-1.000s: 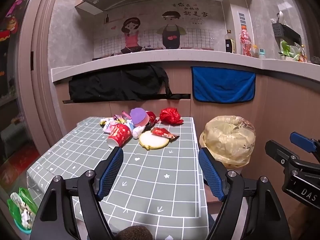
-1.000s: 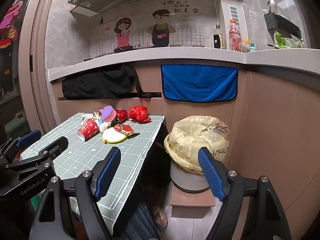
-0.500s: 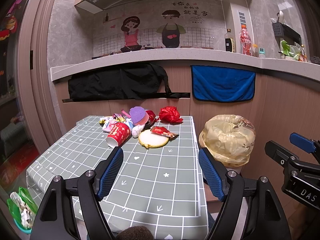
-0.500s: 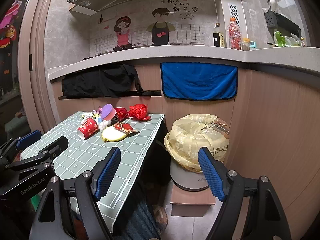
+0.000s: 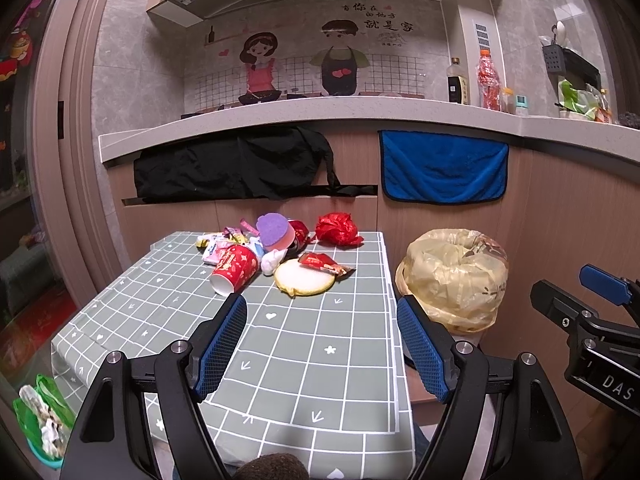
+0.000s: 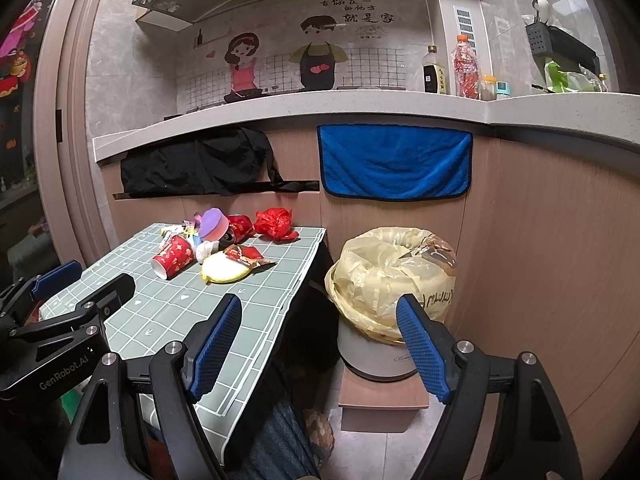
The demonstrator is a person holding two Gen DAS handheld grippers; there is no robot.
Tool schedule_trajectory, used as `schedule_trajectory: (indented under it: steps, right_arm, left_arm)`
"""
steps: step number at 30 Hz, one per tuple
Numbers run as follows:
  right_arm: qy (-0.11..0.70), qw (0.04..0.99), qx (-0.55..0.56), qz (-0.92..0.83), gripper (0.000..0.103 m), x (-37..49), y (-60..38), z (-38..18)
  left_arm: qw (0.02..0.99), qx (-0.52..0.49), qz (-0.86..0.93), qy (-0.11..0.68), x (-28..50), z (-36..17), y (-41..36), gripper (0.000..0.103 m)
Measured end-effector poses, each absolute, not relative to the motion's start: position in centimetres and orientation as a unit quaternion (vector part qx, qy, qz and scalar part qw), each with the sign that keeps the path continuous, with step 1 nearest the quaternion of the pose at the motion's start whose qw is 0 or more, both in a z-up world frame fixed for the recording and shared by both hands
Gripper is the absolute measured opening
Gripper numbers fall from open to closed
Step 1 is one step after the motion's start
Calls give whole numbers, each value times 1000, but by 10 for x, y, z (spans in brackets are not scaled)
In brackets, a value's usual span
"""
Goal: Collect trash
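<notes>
A pile of trash lies at the far end of the grey-green checked table (image 5: 288,344): a tipped red paper cup (image 5: 234,268), a yellow round sponge (image 5: 305,278) with a red wrapper (image 5: 324,263) on it, a purple sponge (image 5: 274,233), a crumpled red bag (image 5: 336,229) and several small wrappers. The bin lined with a yellow bag (image 5: 454,276) stands right of the table; it also shows in the right wrist view (image 6: 394,276). My left gripper (image 5: 322,348) is open and empty over the near table. My right gripper (image 6: 320,346) is open and empty, near the table's right edge and the bin.
A counter (image 5: 360,110) with a black cloth (image 5: 236,168) and a blue towel (image 5: 442,168) runs behind the table. Bottles (image 5: 489,80) stand on it. A green bag of rubbish (image 5: 38,420) sits on the floor at the left. The bin rests on a low wooden stand (image 6: 382,400).
Both grippers have risen slightly, so the table and bin sit a little lower in view. Both stay open and empty. Nothing on the table has moved.
</notes>
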State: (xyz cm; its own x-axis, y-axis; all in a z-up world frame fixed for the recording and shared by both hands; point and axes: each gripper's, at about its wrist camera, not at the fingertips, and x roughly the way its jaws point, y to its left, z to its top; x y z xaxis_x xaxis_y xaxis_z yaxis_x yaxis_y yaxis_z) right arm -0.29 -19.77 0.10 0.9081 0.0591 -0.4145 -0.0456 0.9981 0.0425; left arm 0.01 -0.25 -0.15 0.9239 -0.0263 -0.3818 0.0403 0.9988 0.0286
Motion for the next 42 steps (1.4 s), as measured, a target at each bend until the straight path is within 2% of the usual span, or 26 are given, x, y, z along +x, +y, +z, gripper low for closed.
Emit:
schedule_trajectory:
  steps: [42]
  right_arm:
    - [222,975,16,31,77,-5,-194,1]
  left_arm:
    - [981,16,-17,192,-1,0,-4,78]
